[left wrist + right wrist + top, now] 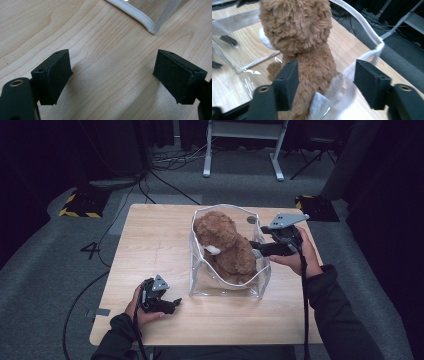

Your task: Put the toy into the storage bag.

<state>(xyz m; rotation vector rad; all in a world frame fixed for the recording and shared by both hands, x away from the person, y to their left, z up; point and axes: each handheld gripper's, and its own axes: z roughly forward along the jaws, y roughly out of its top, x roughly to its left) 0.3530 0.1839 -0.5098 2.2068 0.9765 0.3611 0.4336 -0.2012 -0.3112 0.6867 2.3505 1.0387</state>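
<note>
Dim studio, wooden table point(150, 245): teddy bear point(227, 247) sits in the clear bag point(225, 287) near the right edge.
Right gripper point(256, 249) gapes wide around the bear's back, gripping nothing; closing looks next. Left gripper point(175, 305) idles open near the front edge.

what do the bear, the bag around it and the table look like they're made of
Teddy bear: plush, shaggy brown pile, matte, likely synthetic fur; a white fabric tag shows at its back.
Bag: clear, glossy flexible plastic, probably vinyl, given its creases and glare, with a whitish fabric-like trim along the edges.
Table: pale wood grain, smooth and satin; solid wood or laminate, can't tell.
</note>
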